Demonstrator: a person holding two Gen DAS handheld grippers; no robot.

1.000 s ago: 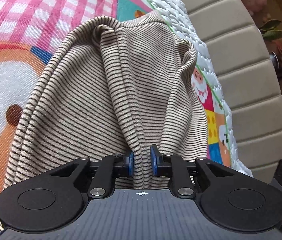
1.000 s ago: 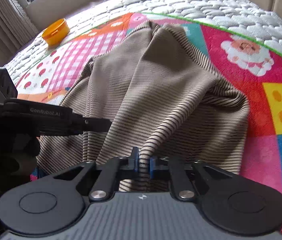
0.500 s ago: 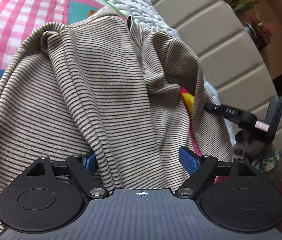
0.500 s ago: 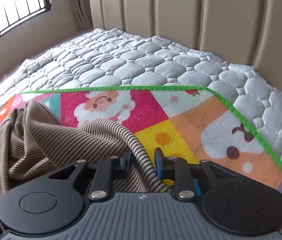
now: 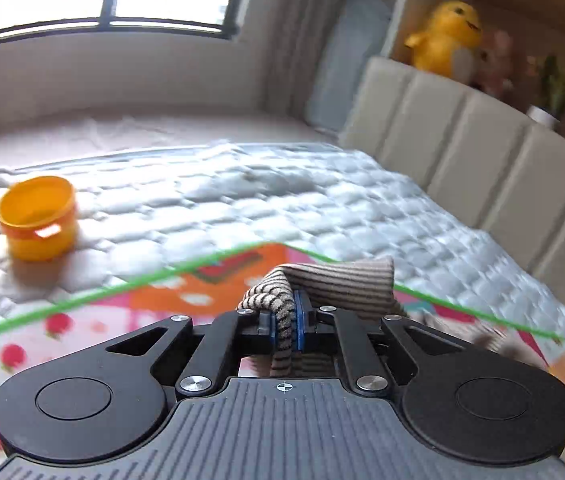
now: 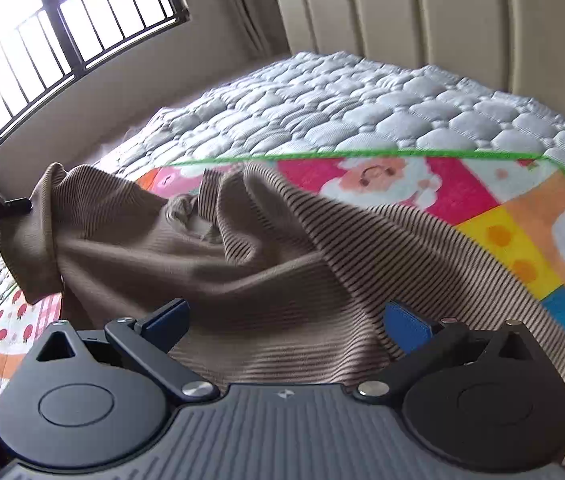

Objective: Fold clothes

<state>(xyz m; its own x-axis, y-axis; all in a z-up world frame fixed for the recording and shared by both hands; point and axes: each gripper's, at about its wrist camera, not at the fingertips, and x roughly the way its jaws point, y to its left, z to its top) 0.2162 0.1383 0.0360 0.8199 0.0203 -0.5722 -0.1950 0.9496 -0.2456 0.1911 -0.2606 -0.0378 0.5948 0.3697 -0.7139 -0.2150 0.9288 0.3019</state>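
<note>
- Two grippers in play, one striped garment [image 6: 282, 264] between them, lying on the patchwork play mat [image 6: 494, 216] that covers part of the quilted mattress [image 6: 362, 108].
- Left gripper [image 5: 285, 322]: jaws have just been closing and now pinch a rolled edge of the garment between the blue pads [image 5: 297, 320]; a striped flap [image 5: 342, 280] sticks up past the fingertips.
- In the right wrist view that same pinch shows at far left: a dark fingertip bites the fabric edge and that corner is lifted off the mat, with cloth hanging below it.
- Right gripper [image 6: 286, 320]: jaws have just been opening and stand wide apart. Fabric lies between and under the blue pads [image 6: 406, 326], neither pad pressing on it, so nothing is held.
- Garment is rumpled, with folds running from the lifted corner down to the right gripper; its right-hand edge drapes over the mat's yellow and blue squares.
- Left wrist view is motion-blurred.
- Orange cup [image 5: 36, 218] stands upright on the bare mattress, beyond the mat's green border [image 5: 82, 298], well apart from the garment.
- Padded headboard [image 6: 462, 20] runs along the mattress's far side; barred window [image 6: 62, 28] to the left.
- Yellow plush toy [image 5: 444, 36] sits on the ledge above the headboard.
</note>
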